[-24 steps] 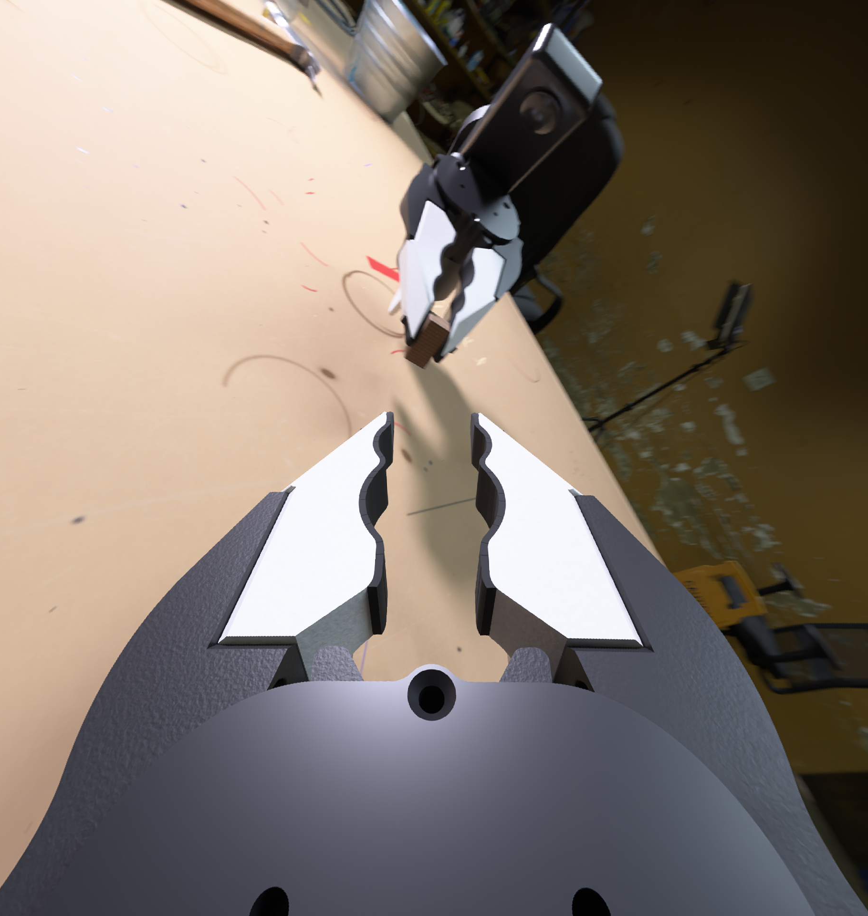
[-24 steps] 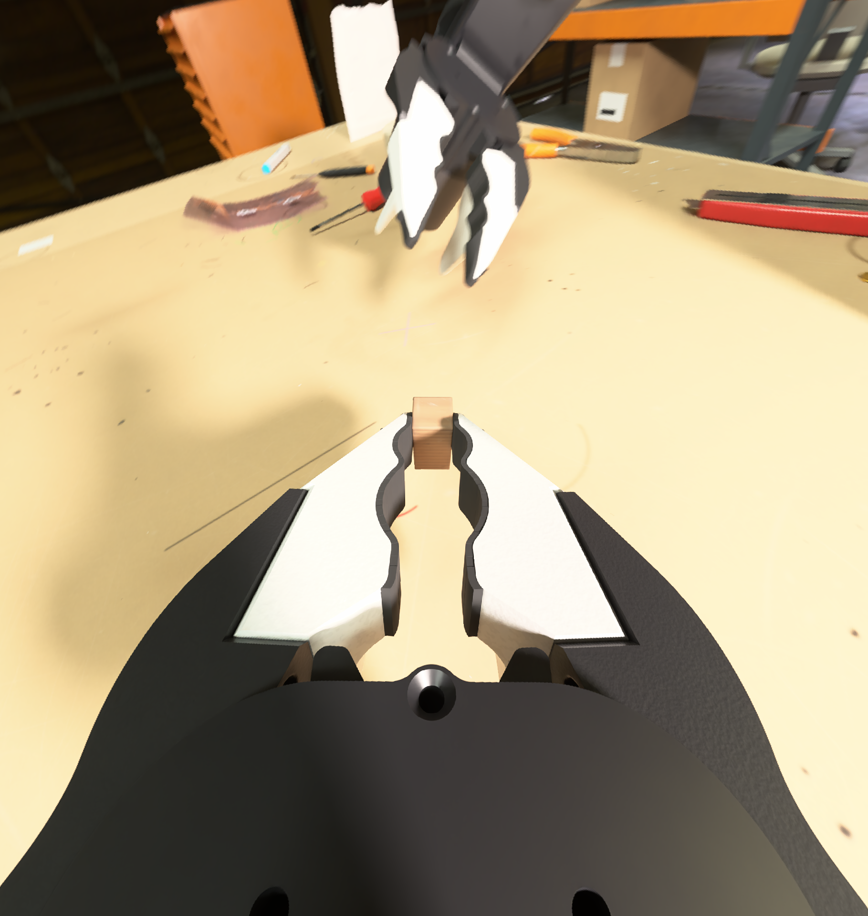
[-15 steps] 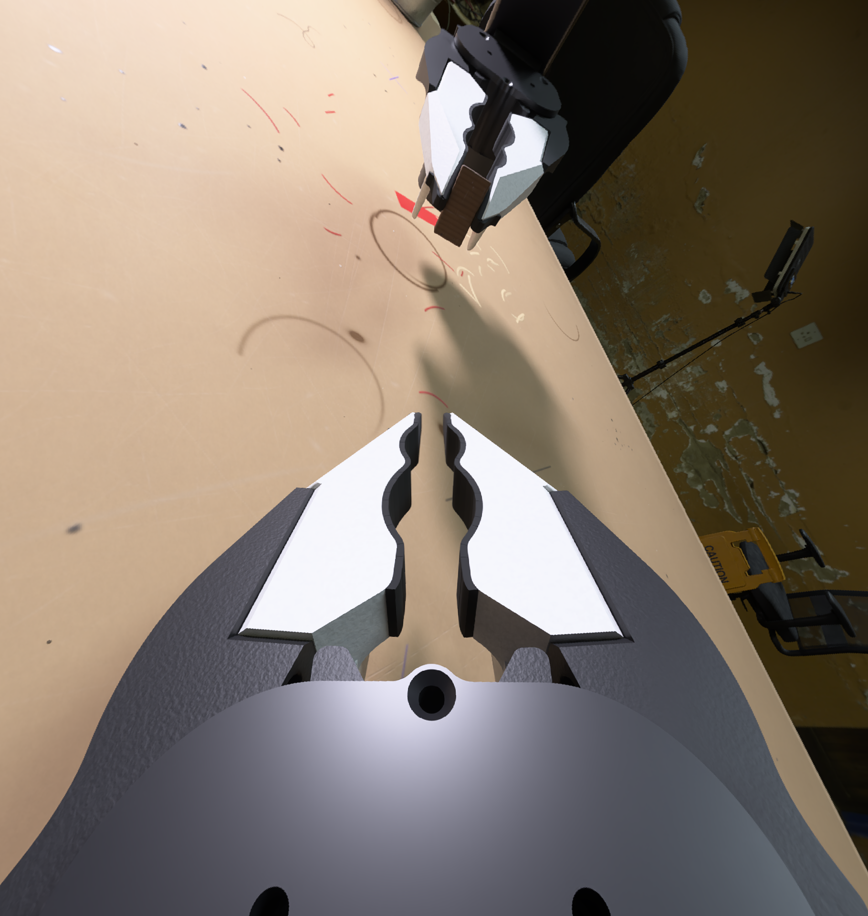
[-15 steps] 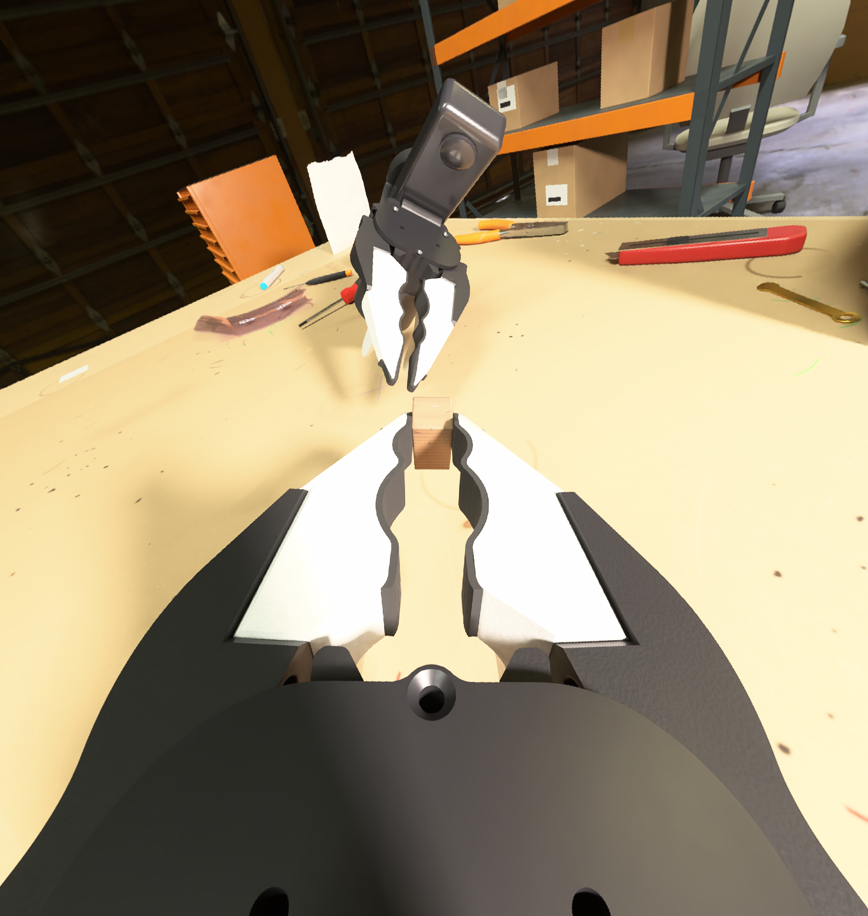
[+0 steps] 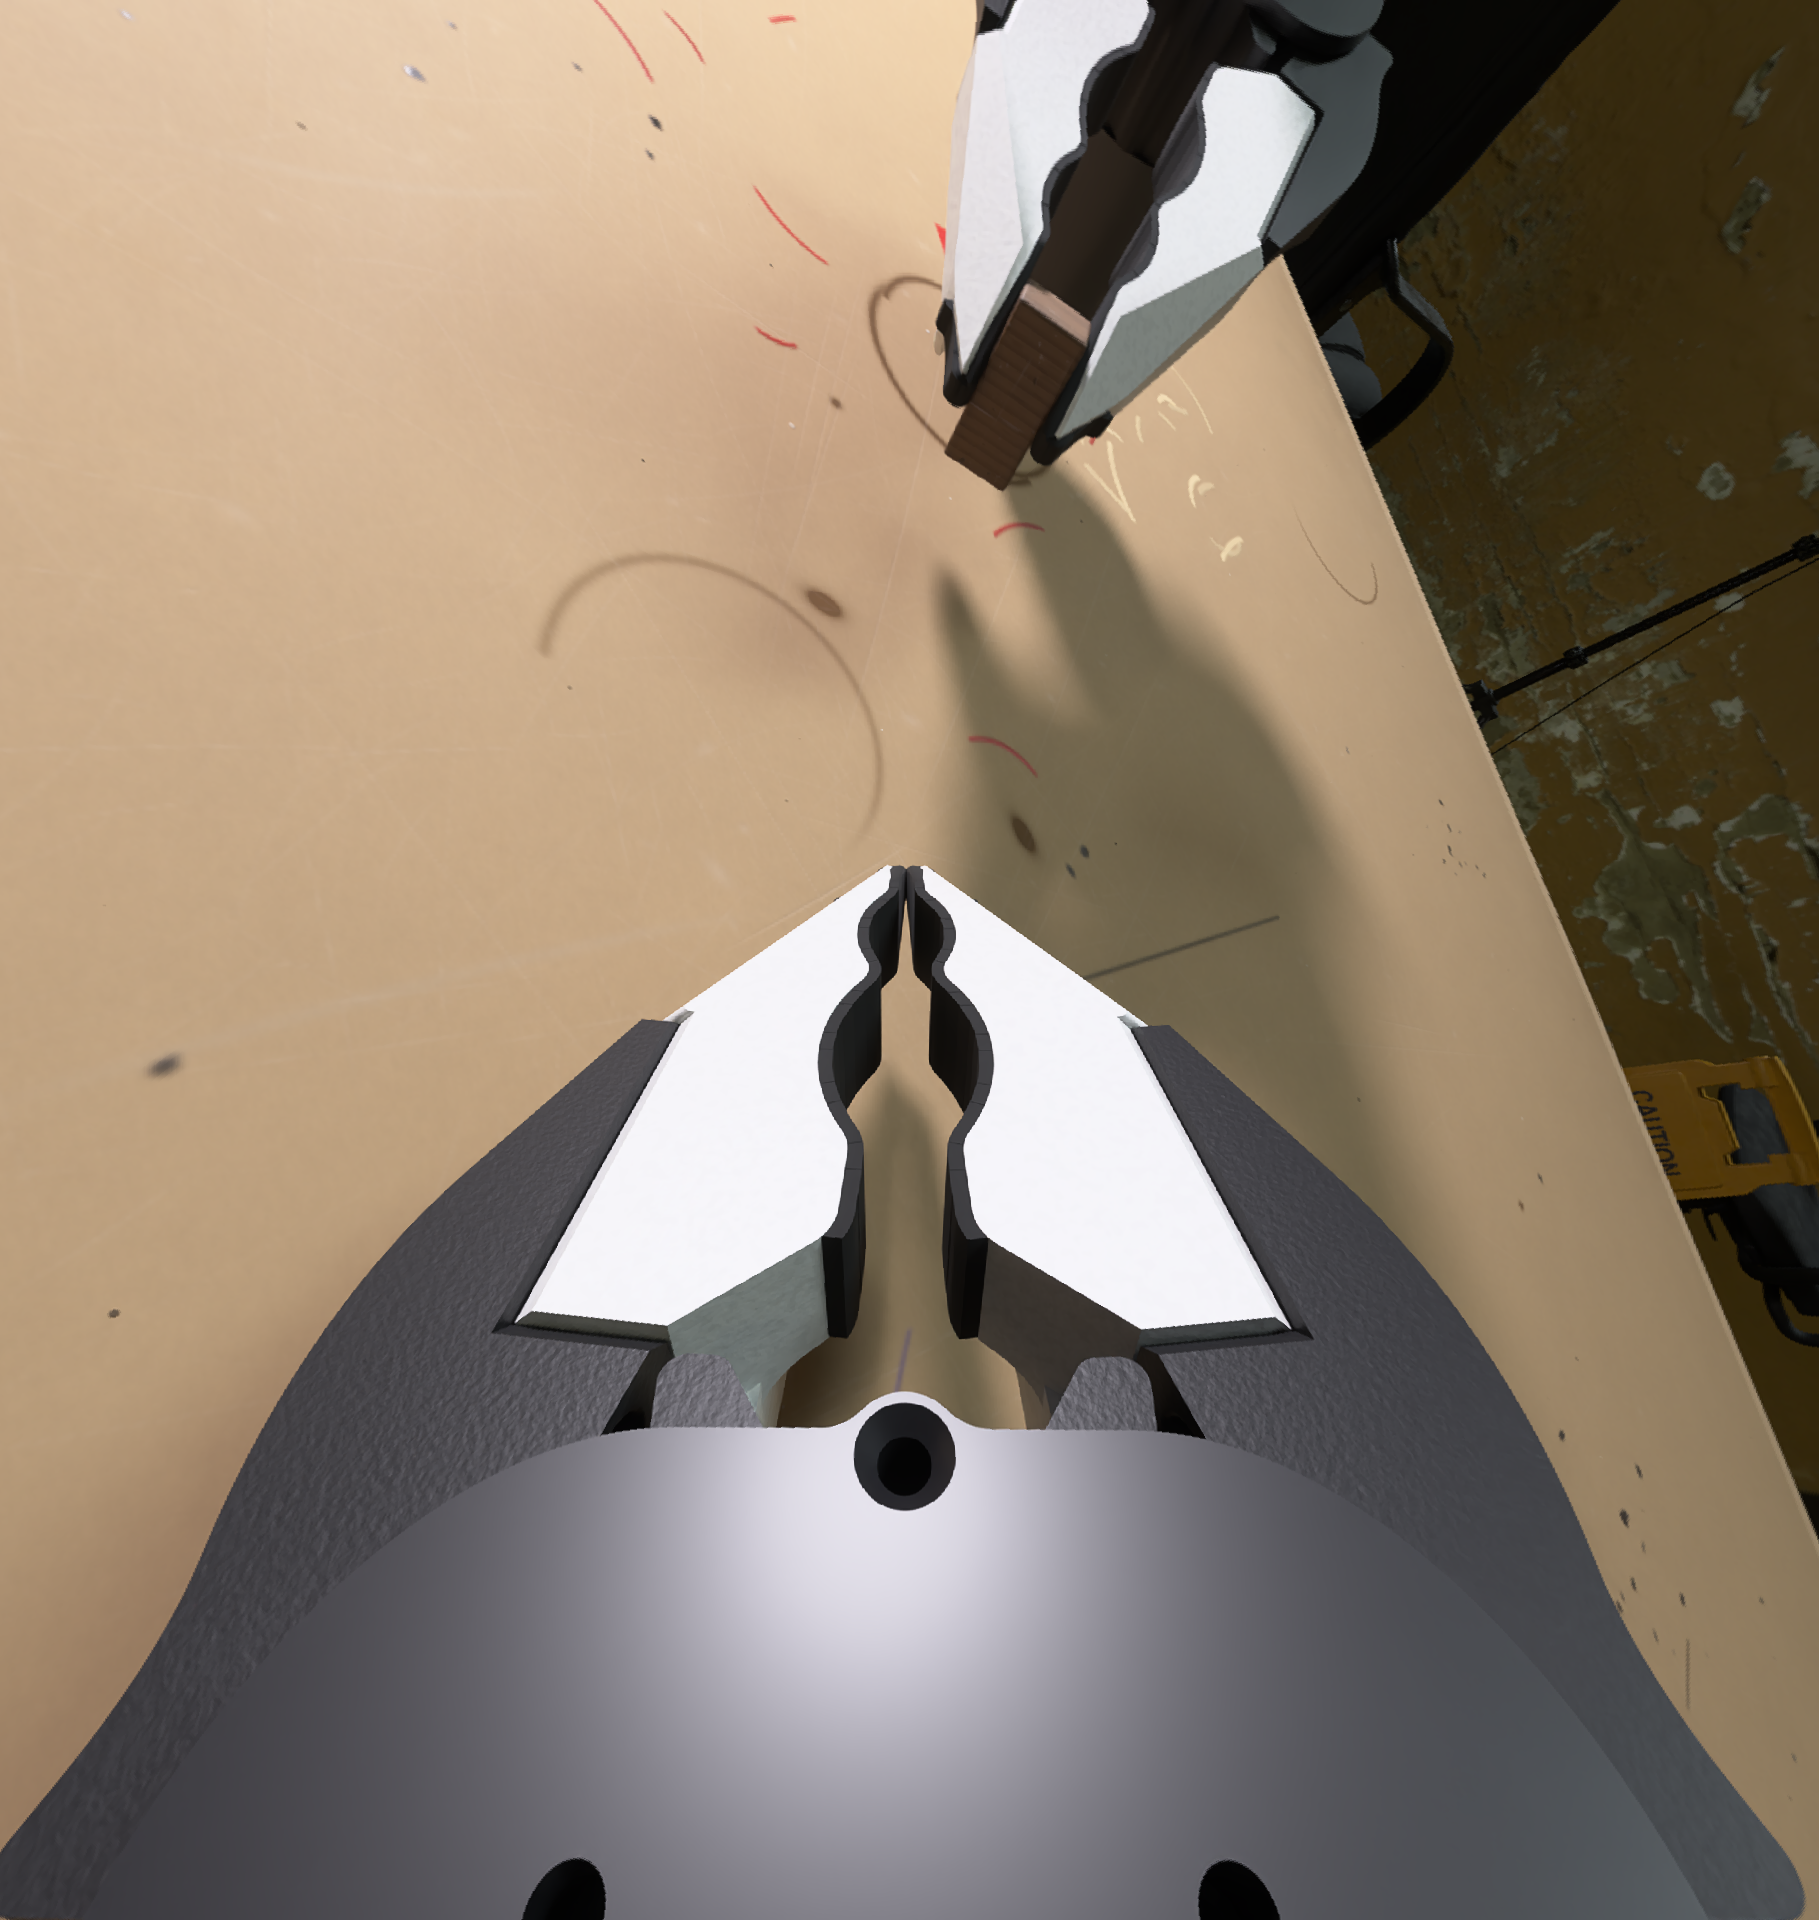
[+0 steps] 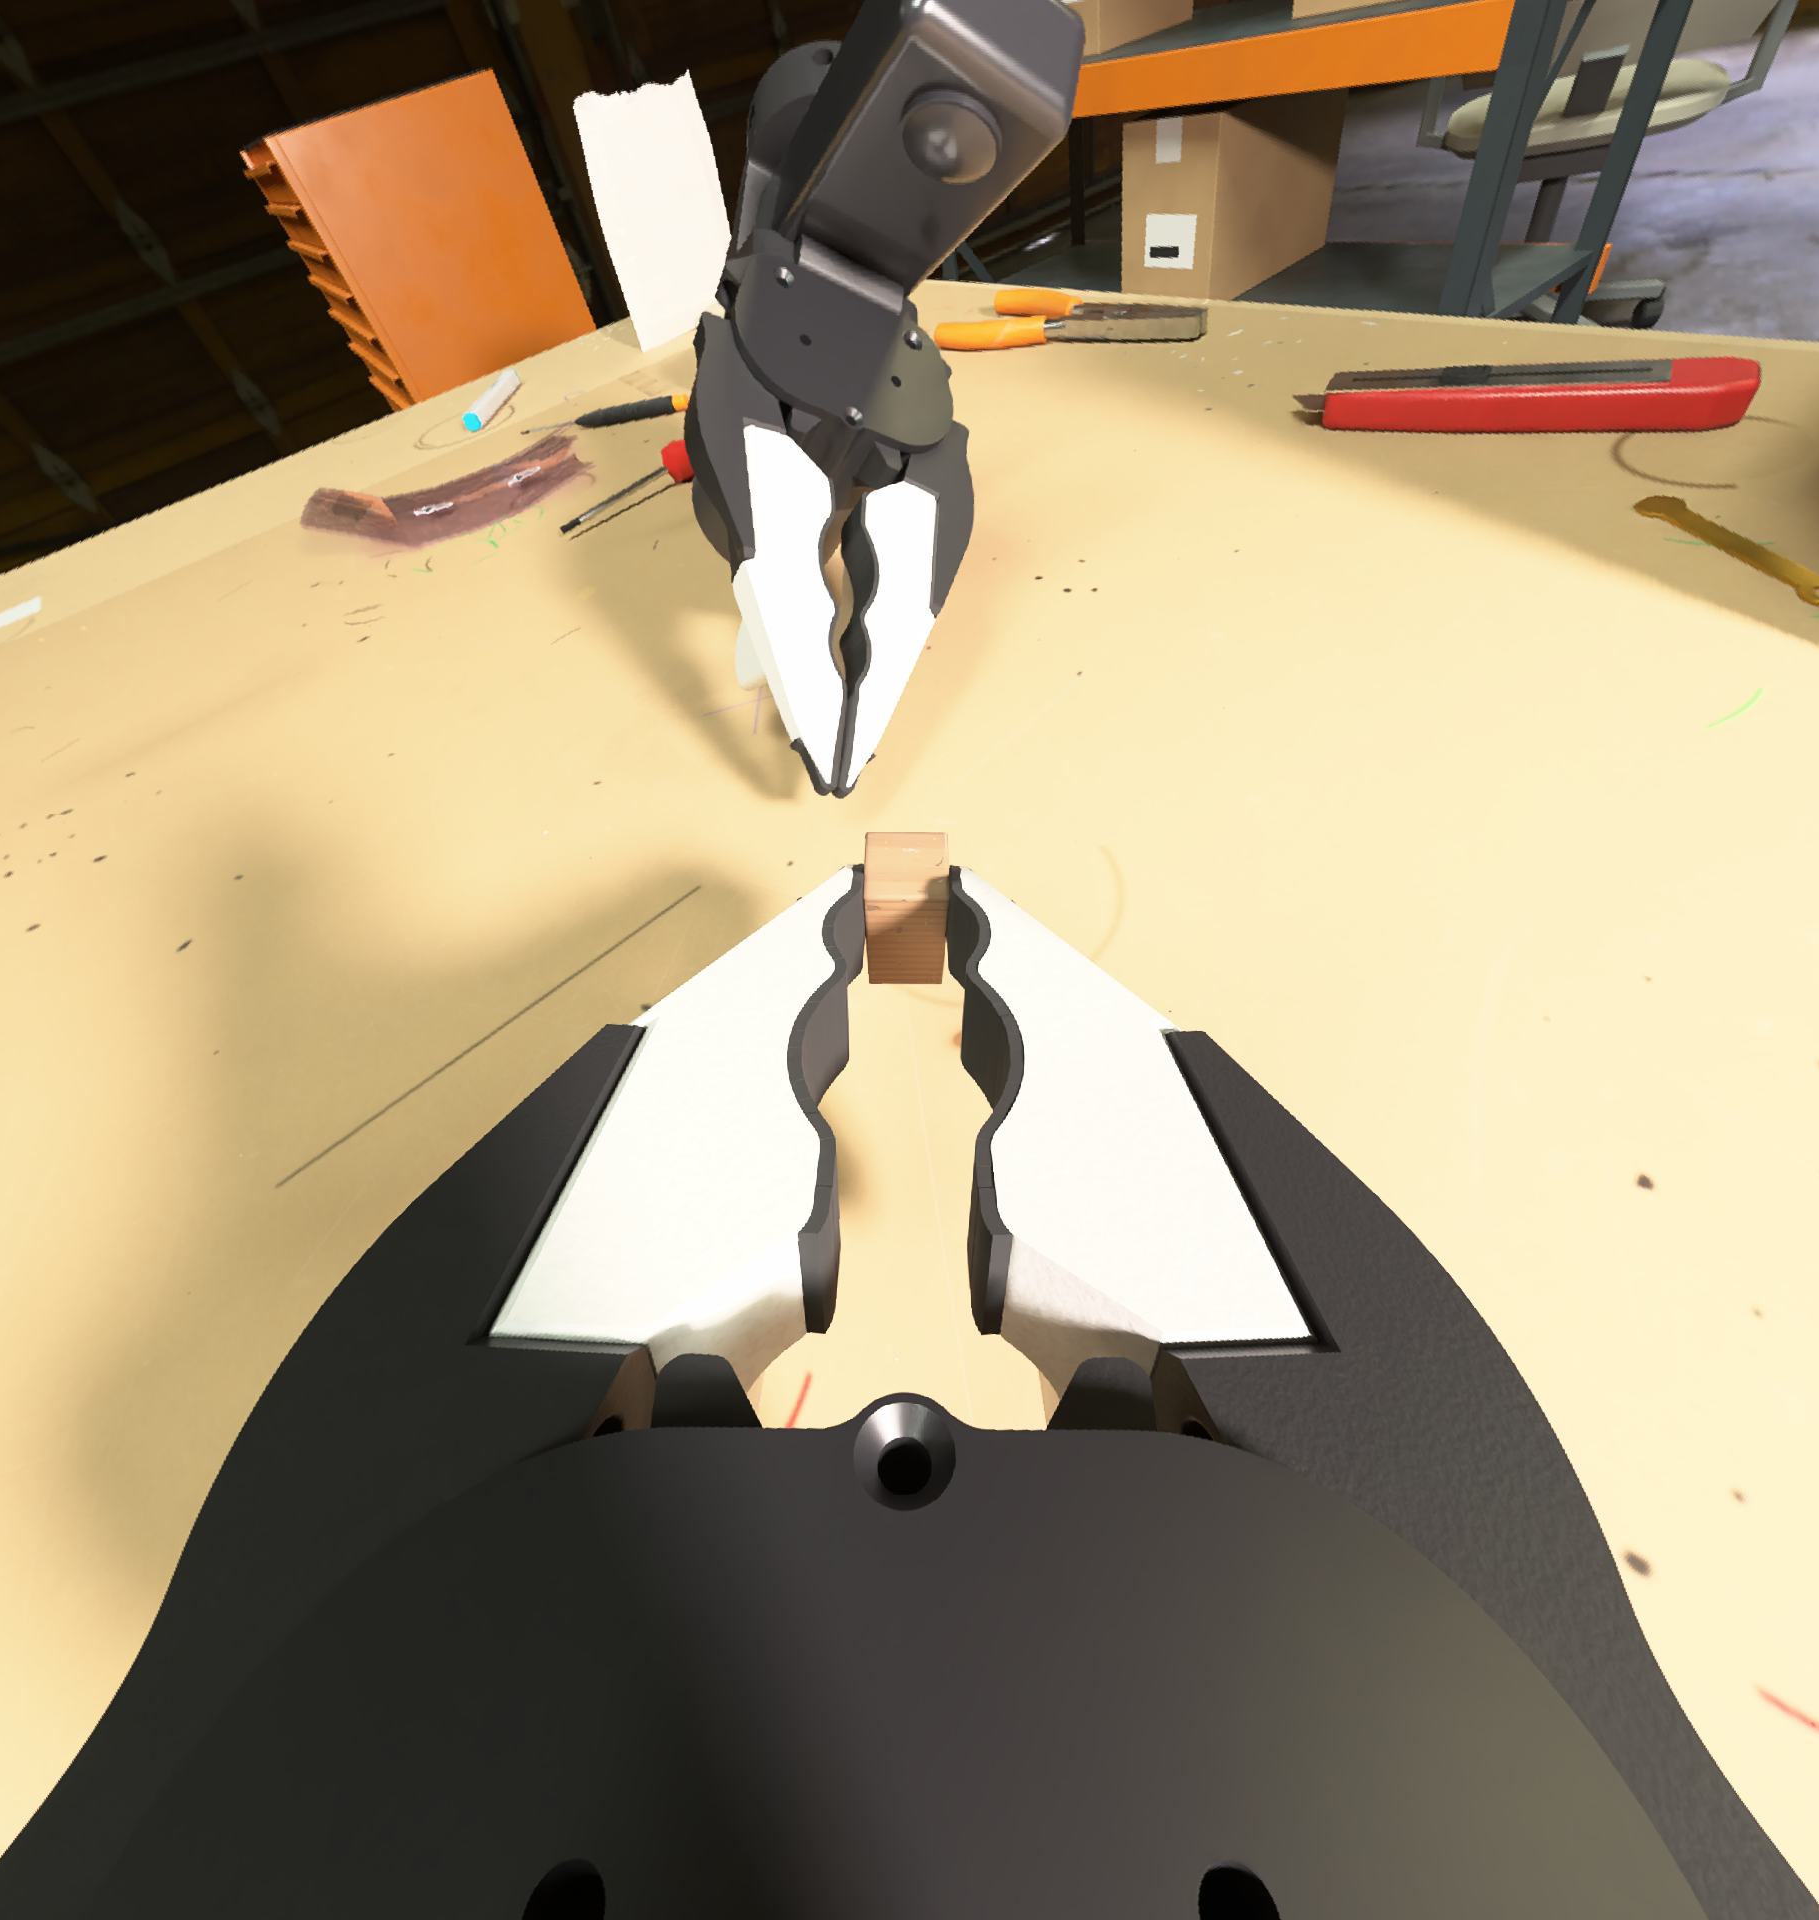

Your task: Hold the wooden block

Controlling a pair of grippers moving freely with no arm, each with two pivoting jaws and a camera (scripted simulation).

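A small wooden block [image 6: 905, 909] is pinched between the fingertips of my right gripper [image 6: 906, 883], held above the tan workbench [image 6: 1404, 831]. The block also shows in the left wrist view [image 5: 1019, 395], gripped by the right gripper [image 5: 1030, 416] at the top. My left gripper [image 5: 905, 873] is shut and empty, its tips touching. In the right wrist view the left gripper [image 6: 840, 784] hangs point-down just beyond the block, apart from it.
At the bench's far side lie a red utility knife [image 6: 1539, 395], orange-handled pliers [image 6: 1071, 317], a brass wrench [image 6: 1746, 561], screwdrivers [image 6: 614, 499], a brown wrapper [image 6: 448, 499] and a marker [image 6: 489, 400]. The bench edge [image 5: 1507, 831] runs along the right in the left wrist view.
My left gripper has closed from open to fully shut. The two grippers have come closer together, and the right gripper still holds the block.
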